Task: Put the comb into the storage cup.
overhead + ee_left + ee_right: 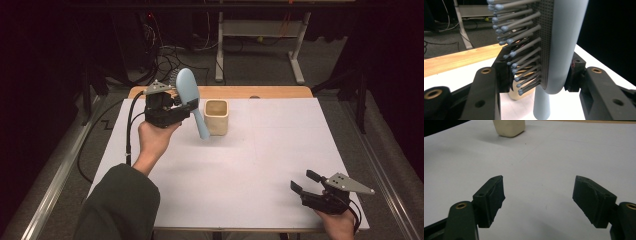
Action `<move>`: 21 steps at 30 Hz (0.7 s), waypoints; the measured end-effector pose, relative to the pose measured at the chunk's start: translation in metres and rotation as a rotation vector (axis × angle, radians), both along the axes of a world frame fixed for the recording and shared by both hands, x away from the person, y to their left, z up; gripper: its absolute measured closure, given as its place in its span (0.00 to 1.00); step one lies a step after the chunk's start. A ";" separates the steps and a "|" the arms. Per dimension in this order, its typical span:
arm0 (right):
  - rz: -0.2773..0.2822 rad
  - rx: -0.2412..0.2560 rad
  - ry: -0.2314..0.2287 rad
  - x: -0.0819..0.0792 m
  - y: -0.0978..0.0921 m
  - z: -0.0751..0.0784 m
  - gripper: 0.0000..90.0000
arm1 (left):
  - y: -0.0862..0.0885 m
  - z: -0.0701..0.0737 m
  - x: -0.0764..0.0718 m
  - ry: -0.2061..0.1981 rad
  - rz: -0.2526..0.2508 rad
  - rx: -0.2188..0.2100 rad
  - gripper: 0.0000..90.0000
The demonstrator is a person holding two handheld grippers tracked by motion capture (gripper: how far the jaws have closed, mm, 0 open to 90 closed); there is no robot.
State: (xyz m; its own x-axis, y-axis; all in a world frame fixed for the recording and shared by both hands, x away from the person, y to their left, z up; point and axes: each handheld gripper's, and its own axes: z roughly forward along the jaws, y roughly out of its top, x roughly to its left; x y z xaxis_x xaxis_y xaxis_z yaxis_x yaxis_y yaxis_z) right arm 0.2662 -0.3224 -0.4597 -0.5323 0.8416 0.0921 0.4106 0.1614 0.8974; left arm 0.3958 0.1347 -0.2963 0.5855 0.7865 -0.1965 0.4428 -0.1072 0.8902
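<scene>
Drop the brush handle-first into the cup, slow and straight.

Your left gripper (pixel 176 106) is squeezed tight on the pale blue plastic hairbrush with grey bristles (pixel 190 98), gripping it low on the head, and holds it up in the air just beside the cream square cup (pixel 216 117). The handle points down and leans toward the cup. Move your left hand (pixel 152 137) a little toward the cup so the handle tip is over the opening, then go down gently and let go only when the handle is inside. Your left arm is stretched forward, hand lifted. Your right gripper (pixel 307 182) rests low near the front corner of the white worktop (pixel 250 180), jaws wide and holding nothing.
</scene>
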 end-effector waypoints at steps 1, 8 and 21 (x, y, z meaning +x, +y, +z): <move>0.001 0.000 0.000 0.000 0.000 0.000 0.29 | -0.001 0.000 0.001 -0.001 0.000 0.001 0.57; 0.004 0.001 -0.001 0.000 0.000 0.000 0.29 | -0.006 0.005 0.009 -0.001 0.009 0.005 0.57; 0.007 0.006 -0.002 0.000 0.000 0.000 0.29 | -0.016 0.016 0.025 -0.018 0.024 0.017 0.58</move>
State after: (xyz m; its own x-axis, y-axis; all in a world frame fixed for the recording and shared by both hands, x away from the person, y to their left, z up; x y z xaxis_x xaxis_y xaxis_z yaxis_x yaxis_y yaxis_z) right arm 0.2664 -0.3229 -0.4597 -0.5379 0.8375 0.0959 0.4077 0.1589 0.8992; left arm 0.4207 0.1186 -0.2799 0.5700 0.8033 -0.1725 0.4292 -0.1121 0.8962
